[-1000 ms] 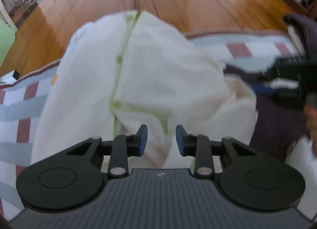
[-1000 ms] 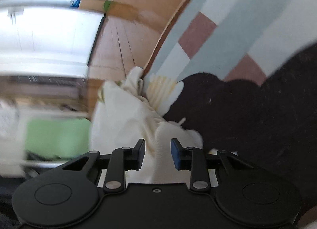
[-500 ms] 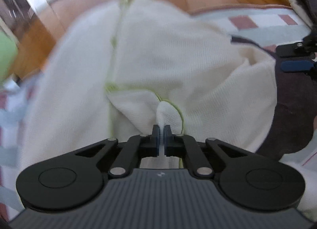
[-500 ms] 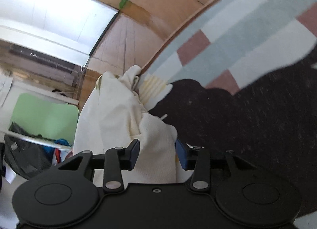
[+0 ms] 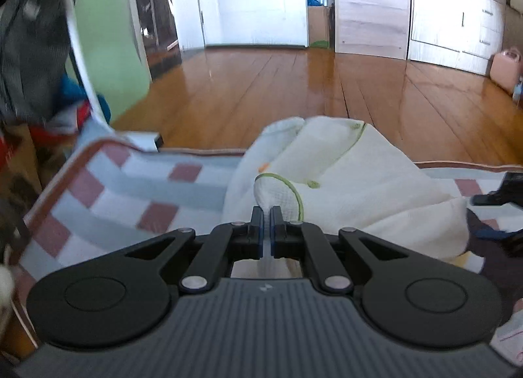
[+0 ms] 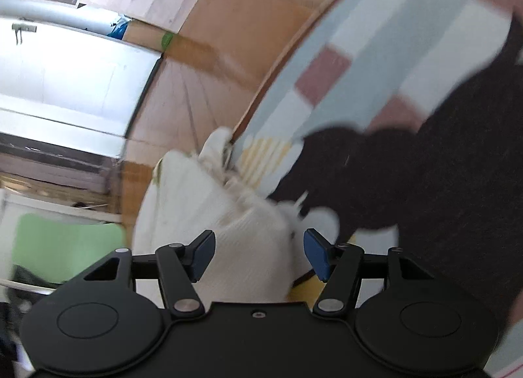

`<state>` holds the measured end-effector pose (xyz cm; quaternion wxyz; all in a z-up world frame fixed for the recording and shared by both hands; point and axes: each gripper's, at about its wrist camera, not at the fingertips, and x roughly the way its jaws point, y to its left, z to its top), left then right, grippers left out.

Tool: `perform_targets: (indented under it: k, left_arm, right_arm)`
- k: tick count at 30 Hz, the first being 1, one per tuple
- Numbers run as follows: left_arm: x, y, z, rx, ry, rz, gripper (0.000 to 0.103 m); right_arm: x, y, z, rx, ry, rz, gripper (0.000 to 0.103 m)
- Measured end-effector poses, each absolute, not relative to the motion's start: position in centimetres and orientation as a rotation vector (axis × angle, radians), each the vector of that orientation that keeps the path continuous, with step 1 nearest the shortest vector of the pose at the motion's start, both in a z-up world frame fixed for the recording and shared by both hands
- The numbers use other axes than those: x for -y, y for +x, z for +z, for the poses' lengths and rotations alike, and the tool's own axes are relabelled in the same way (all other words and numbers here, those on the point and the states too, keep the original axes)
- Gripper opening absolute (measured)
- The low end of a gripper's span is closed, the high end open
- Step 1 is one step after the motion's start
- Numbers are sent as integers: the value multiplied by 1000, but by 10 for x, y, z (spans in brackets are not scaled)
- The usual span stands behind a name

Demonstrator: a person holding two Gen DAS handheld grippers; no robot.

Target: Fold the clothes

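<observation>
My left gripper (image 5: 267, 226) pinches a green-trimmed corner of the cream garment (image 5: 359, 181), which runs away from it toward the checked blanket's (image 5: 157, 188) far edge, while my right gripper (image 6: 260, 255), jaws just opening, straddles its other end ungripped.

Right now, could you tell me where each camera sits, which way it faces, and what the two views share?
Left wrist: on the left gripper, looking along its fingers over the cream garment and checked blanket to the wooden floor; its jaws are shut on a garment fold.
Right wrist: on the right gripper, rolled sideways, facing the garment and a dark cloth; its jaws have just been opening, with garment between them.
Shared: garment, blanket, floor.
</observation>
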<state>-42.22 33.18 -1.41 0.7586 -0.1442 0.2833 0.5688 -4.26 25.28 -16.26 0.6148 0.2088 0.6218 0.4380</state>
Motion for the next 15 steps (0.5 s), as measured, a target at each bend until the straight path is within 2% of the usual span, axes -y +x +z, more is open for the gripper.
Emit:
perform_targets:
  k: [7, 10, 12, 15]
  left_arm:
    - [-339, -449, -22, -545, -291, 1360, 3]
    - [-335, -458, -6, -485, -93, 1533, 0]
    - [-338, -453, 0, -514, 25, 1560, 0]
    - [-350, -459, 1, -495, -131, 1445, 0]
  right_arm:
    - [-255, -46, -186, -1523, 614, 1122, 68]
    - [-261, -48, -194, -1595, 680, 1140, 73]
    - [-267, -53, -197, -1621, 673, 1145, 73]
    - [-278, -56, -199, -1606, 641, 1134, 73]
